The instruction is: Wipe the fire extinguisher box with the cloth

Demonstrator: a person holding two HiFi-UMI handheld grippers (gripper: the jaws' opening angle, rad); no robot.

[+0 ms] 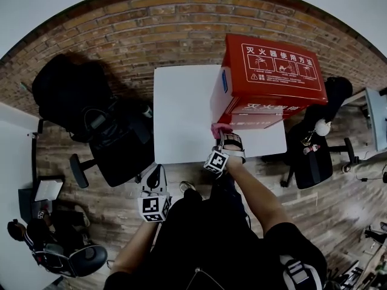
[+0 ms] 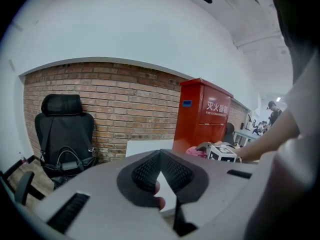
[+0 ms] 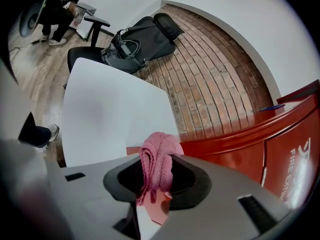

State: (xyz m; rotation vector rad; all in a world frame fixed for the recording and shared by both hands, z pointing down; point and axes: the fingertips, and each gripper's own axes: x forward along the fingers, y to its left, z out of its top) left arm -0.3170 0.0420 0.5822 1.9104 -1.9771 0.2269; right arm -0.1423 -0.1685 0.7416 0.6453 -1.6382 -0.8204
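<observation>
The red fire extinguisher box (image 1: 272, 71) stands on the right part of a white table (image 1: 181, 113). My right gripper (image 1: 225, 139) is shut on a pink cloth (image 1: 219, 128) and holds it against the box's near left bottom corner. In the right gripper view the cloth (image 3: 157, 164) hangs bunched between the jaws, close to the red box (image 3: 240, 149). My left gripper (image 1: 155, 183) hangs low beside the person's body, short of the table's near edge. Its jaws meet with nothing between them in the left gripper view (image 2: 159, 156). That view also shows the box (image 2: 202, 116) at a distance.
A black office chair with a bag (image 1: 115, 138) stands left of the table, and another dark chair (image 1: 69, 89) is behind it. A further chair (image 1: 314, 156) and a desk (image 1: 375, 116) are on the right. A brick wall (image 1: 169, 35) runs behind the table.
</observation>
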